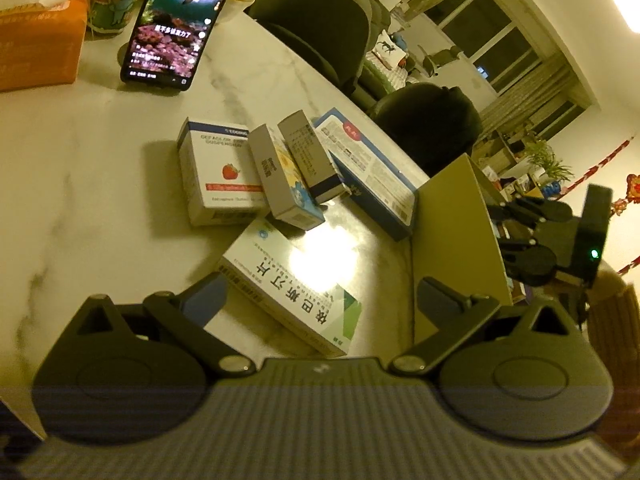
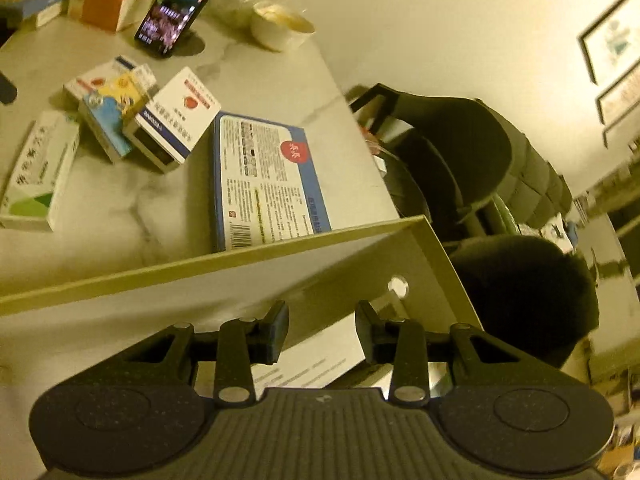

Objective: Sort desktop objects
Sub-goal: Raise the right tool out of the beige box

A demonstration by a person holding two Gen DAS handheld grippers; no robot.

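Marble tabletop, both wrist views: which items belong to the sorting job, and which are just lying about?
Job:
white strawberry-print box
yellow-and-blue carton
grey-and-navy carton
large flat blue-edged box
green-and-white box
open cardboard container

Lying about:
lit smartphone
orange tissue box
white cup
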